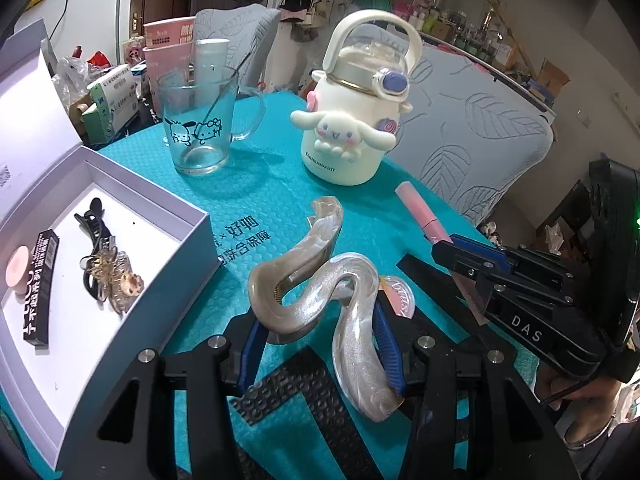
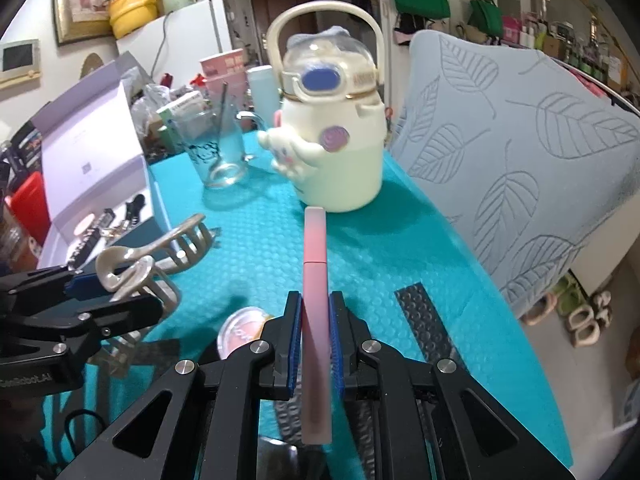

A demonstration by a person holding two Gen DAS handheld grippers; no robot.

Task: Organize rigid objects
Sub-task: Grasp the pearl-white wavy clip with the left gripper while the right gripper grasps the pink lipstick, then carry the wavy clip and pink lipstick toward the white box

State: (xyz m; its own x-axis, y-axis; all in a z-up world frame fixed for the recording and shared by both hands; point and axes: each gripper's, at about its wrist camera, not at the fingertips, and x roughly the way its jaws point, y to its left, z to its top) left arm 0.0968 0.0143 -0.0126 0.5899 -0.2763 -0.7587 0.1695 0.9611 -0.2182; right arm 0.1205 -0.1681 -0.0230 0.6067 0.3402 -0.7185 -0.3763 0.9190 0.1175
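Lying left of both claws, the open box sat nearest the left claw, clamped on the hair clip; the right claw pinched the pink tube lengthwise above the bench.

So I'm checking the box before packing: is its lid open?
Open: the box lid stands raised, black hair clip visible inside.

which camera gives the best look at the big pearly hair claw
The left wrist view: the hair claw fills the centre, held between the left gripper's fingers. The right wrist view shows it small at the left edge, partly hidden by that gripper.
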